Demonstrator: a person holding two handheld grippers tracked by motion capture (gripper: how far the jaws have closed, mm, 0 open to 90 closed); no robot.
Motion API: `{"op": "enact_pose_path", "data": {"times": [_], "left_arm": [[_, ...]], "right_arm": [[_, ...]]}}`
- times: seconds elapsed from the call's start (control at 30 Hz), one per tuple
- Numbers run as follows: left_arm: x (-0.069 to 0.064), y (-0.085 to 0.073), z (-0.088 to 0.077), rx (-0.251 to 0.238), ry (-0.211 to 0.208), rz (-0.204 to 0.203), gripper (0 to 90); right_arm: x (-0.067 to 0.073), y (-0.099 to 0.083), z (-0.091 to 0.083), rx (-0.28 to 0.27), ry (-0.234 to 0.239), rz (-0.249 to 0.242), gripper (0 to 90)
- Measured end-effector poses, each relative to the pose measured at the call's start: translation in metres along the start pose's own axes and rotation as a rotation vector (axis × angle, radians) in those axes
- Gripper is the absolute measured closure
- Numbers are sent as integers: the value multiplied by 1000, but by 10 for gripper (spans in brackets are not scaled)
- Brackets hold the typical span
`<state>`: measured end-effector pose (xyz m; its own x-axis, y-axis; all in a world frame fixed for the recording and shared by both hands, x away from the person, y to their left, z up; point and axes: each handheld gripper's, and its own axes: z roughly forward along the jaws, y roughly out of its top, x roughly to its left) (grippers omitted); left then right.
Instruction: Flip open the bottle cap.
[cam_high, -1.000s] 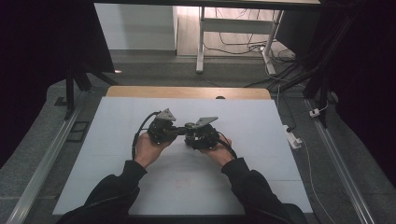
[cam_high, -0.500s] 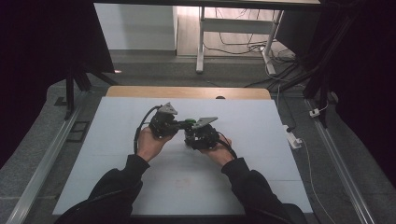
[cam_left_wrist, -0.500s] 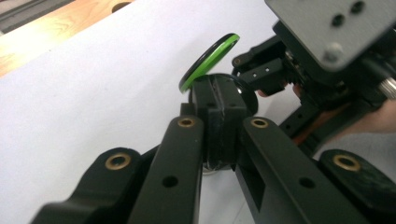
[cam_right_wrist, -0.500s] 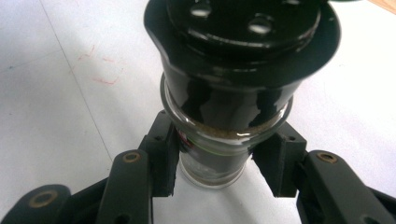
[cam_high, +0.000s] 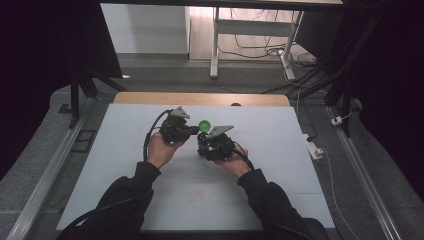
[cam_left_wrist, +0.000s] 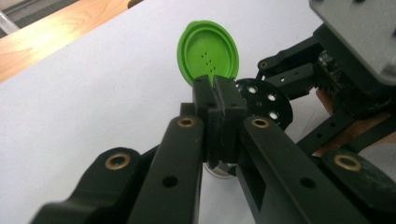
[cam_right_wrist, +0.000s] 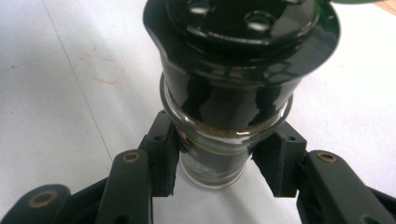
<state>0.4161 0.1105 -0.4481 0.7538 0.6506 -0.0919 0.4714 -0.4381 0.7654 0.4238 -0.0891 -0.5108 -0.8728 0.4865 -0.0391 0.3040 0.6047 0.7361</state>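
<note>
Pinching a round green plastic lid (cam_left_wrist: 208, 53), the left gripper (cam_left_wrist: 217, 95) has jaws pressed together on its edge. Right gripper (cam_right_wrist: 219, 161) jaws clamp a glass shaker jar (cam_right_wrist: 219, 149) with perforated glossy black cap (cam_right_wrist: 240, 37), holding brown powder.

White table (cam_high: 280, 165), faint red marks (cam_high: 196, 194), wooden far edge.

We take this for a lab or test room: a white bench (cam_high: 125, 165) with a wooden far edge sits among dark curtains, metal floor rails (cam_high: 42, 185), a white frame stand (cam_high: 216, 45), loose cables (cam_high: 260, 47) and a power strip (cam_high: 314, 149).
</note>
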Motion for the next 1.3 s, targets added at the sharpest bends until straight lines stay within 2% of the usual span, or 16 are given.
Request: {"op": "enact_pose_path", "data": {"times": [0.27,0.37,0.43,0.67,0.77,0.8,0.83,0.9,0.97,1.0,1.1,1.2,1.3], "left_arm": [[-4,-2,-8,-4,-14,8,759],[-5,-4,-12,-11,-21,-1,700],[-5,-6,-15,-23,-35,-5,662],[-10,-11,-24,-17,-34,9,548],[-12,-16,-28,-17,-45,17,466],[-13,-18,-29,-15,-50,22,466],[-14,-19,-30,-8,-56,26,412],[-15,-24,-32,-1,-57,32,396],[-15,-27,-33,12,-73,32,306],[-15,-28,-34,18,-79,32,306],[-16,-33,-37,29,-75,33,223],[-17,-38,-42,29,-79,19,183],[-17,-44,-47,18,-95,-13,161]], "right_arm": [[-1,0,0,1,11,14,518],[-2,-1,0,1,12,16,510],[-2,-2,1,9,-2,18,466],[-3,-2,-1,7,-3,29,386],[-2,-1,-5,8,5,42,335],[-2,-1,-5,8,5,42,335],[0,0,-7,12,11,52,307],[1,0,-7,13,3,57,295],[3,0,-9,18,14,60,252],[3,0,-9,18,14,60,252],[7,0,-12,25,29,69,202],[11,-1,-15,34,35,60,164],[14,-1,-22,27,36,60,146]]}}
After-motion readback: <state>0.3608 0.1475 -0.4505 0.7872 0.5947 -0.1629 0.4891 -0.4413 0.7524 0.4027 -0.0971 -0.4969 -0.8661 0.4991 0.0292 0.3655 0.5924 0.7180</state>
